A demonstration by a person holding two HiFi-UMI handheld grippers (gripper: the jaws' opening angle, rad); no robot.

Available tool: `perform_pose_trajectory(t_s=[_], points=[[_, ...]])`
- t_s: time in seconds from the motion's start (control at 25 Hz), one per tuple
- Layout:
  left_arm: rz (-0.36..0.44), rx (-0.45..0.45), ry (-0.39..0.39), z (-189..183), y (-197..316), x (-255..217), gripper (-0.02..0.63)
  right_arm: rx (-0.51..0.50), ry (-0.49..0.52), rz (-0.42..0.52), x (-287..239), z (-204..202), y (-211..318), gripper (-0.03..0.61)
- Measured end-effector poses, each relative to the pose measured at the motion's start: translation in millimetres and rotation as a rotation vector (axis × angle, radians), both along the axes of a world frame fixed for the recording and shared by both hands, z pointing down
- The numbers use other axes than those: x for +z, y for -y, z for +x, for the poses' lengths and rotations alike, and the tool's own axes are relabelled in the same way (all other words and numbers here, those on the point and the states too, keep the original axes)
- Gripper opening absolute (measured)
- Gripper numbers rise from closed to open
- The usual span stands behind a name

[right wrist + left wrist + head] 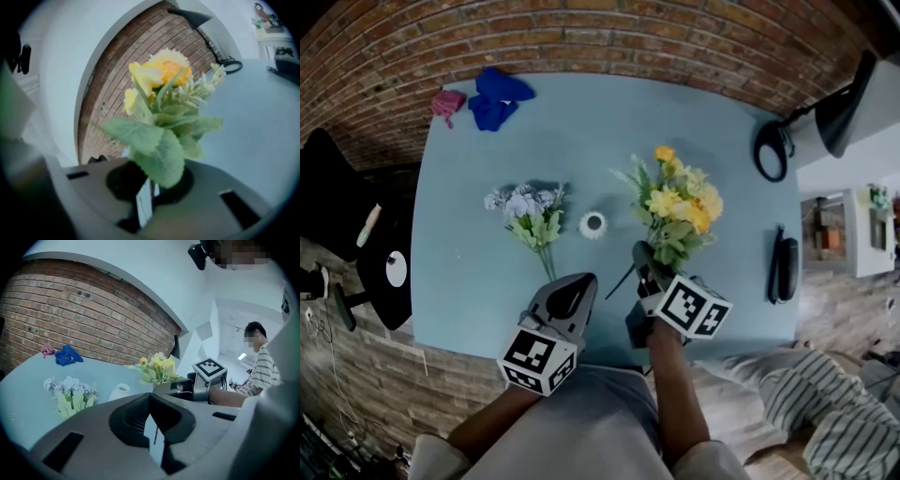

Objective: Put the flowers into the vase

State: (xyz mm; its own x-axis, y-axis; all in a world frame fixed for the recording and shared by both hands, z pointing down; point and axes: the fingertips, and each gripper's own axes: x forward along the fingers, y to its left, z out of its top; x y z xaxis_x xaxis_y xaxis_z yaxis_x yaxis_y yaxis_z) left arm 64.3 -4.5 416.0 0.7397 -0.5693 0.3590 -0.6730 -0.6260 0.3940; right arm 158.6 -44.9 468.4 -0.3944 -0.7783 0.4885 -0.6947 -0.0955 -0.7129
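Step 1 of 2, I judge: right gripper (645,258) clamped on stems of yellow flowers (680,202), held above table (487,141) near front edge. Vase (593,225) mid-table. Left gripper (577,286) closed, empty. Next: I bring stems over the narrow vase mouth and lower them.

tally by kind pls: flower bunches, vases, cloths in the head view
Flower bunches: 2 (yellow bunch gripped in the right gripper, pale bunch lying on the table)
Vases: 1 (white vase)
Cloths: 2 (blue cloth, pink cloth)
Total: 5
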Motion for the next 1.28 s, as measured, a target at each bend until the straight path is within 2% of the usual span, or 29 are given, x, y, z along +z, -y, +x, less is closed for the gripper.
perform_pose_trajectory(t_s=[0.32, 0.92, 1.12, 1.28], points=[[-0.005, -0.005, -0.013, -4, -2, 1, 0.015, -0.051, -0.095, 0.105, -35, -8, 16, 0.037], [-0.003, -0.018, -0.044, -12, 1, -3, 0.015, -0.146, -0.252, 0.394, -104, -35, 53, 0.037], [-0.001, -0.017, -0.042, -14, -1, -2, 0.015, -0.152, -0.271, 0.456, -119, -42, 61, 0.037], [-0.003, -0.024, -0.045, -16, 2, -6, 0.015, -0.147, -0.292, 0.542, -141, -49, 67, 0.037]])
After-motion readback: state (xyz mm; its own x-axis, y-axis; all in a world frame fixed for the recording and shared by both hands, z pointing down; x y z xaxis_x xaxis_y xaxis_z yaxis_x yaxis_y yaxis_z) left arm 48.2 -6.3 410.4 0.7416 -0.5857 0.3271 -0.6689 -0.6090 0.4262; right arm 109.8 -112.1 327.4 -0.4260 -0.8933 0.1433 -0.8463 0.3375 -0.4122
